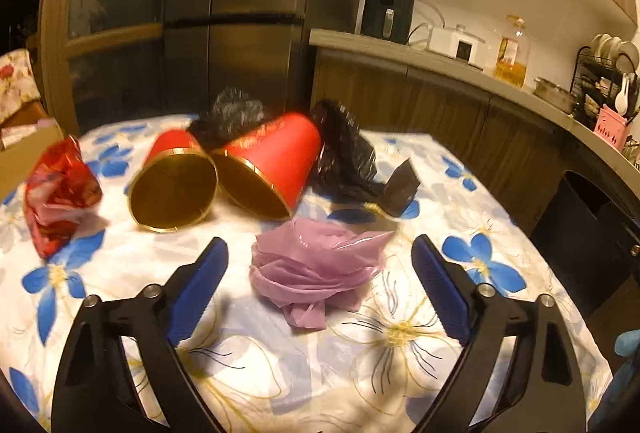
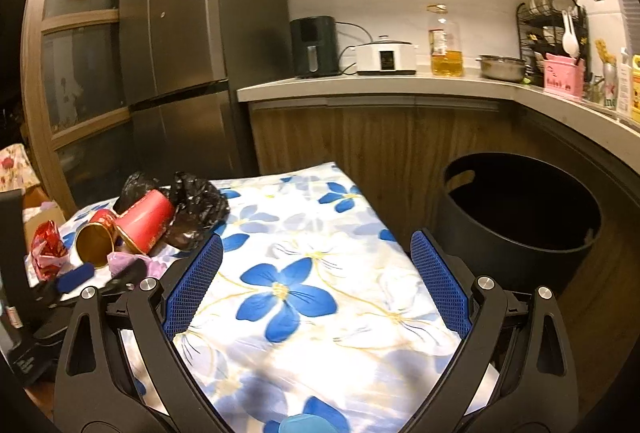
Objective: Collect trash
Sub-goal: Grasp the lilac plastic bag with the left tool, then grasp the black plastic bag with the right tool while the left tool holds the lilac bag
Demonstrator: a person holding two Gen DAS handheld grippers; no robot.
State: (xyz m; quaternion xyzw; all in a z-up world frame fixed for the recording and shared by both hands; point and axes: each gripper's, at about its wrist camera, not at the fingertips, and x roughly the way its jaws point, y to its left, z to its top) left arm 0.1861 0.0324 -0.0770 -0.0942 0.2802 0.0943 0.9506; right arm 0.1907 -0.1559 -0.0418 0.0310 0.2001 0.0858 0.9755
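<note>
A crumpled purple plastic bag (image 1: 316,269) lies on the flowered tablecloth (image 1: 400,333), between the wide-apart blue pads of my left gripper (image 1: 320,257), which stands open without touching it. Behind the bag lie two red paper cups (image 1: 276,165) on their sides with gold insides, a black plastic bag (image 1: 344,153) and a red foil wrapper (image 1: 56,193). My right gripper (image 2: 316,249) is open over bare cloth near the table's right edge, nothing between its fingers. In the right wrist view the cups (image 2: 144,221), black bag (image 2: 196,201) and left gripper (image 2: 76,281) show at far left.
A black round bin (image 2: 520,217) stands on the floor right of the table. Behind are a dark fridge (image 2: 188,33) and a counter (image 2: 380,85) with an air fryer, cooker, oil bottle and dish rack. A cardboard box (image 1: 24,149) sits left of the table.
</note>
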